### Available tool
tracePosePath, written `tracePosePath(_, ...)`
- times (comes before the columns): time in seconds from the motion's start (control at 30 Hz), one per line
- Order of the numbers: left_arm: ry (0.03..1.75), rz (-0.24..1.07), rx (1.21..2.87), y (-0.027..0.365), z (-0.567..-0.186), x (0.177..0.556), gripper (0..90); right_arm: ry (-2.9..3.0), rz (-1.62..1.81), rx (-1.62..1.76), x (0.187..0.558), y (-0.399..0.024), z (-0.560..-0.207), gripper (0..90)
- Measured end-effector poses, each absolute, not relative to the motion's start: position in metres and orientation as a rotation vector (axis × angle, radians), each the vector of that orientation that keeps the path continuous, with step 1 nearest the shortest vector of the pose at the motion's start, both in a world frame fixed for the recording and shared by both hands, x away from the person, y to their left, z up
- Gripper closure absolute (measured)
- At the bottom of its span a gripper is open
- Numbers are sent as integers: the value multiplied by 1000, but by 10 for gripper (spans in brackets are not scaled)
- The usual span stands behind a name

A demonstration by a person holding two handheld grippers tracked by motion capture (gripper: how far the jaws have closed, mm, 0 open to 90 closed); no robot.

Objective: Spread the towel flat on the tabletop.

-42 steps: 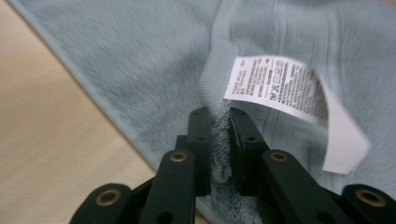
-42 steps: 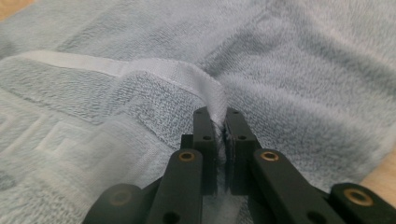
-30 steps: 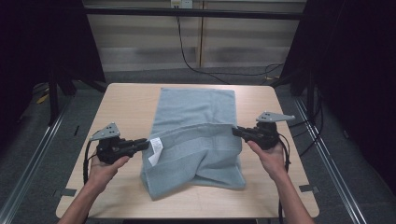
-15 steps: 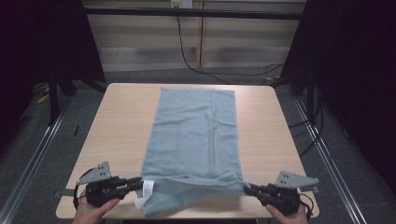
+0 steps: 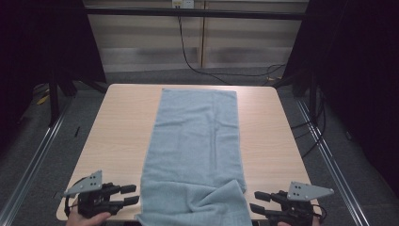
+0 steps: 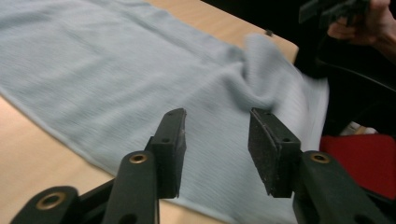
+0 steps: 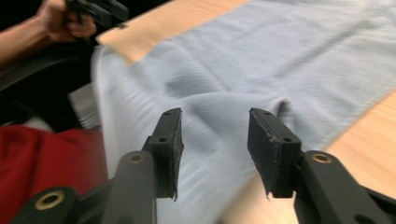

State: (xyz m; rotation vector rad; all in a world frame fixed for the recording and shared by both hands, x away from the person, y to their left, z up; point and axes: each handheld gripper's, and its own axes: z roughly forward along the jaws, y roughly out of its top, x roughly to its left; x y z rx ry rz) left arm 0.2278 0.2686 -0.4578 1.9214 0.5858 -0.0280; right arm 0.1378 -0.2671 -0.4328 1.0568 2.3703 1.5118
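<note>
High view: the towel (image 5: pixel 195 155) lies along the table (image 5: pixel 117 127), its near end overhanging my edge. Left gripper (image 5: pixel 126 195) and right gripper (image 5: pixel 258 201) flank it, jaws apart.

Left gripper view: nothing held; that overhang could, I judge, drag the towel off.

Right gripper view: a raised fold near the corner may snag my next grab.

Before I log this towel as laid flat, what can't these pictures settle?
- Towel: near end runs past the table edge and the high view's bottom, so its hang is cut off.
- Fold near the right gripper: underside hidden by the cloth.
- Left gripper view: far corner motion-blurred.
</note>
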Motion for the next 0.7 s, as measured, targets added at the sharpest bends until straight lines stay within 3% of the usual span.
tracePosePath(0.2, 758, 24, 2023, 241, -481, 290, 570, 2383, 1418, 1162, 196, -256, -467, 529)
tracePosePath(0.4, 803, 86, 2082, 209, -492, 330, 596, 2436, 1304, 1149, 265, -226, -473, 556)
tracePosePath(0.57, 811, 147, 2123, 203, -506, 334, 603, 2420, 1249, 1192, 306, -208, -489, 570)
tracePosePath(0.7, 816, 114, 2113, 212, -506, 320, 609, 2455, 1170, 1218, 313, -201, -503, 482)
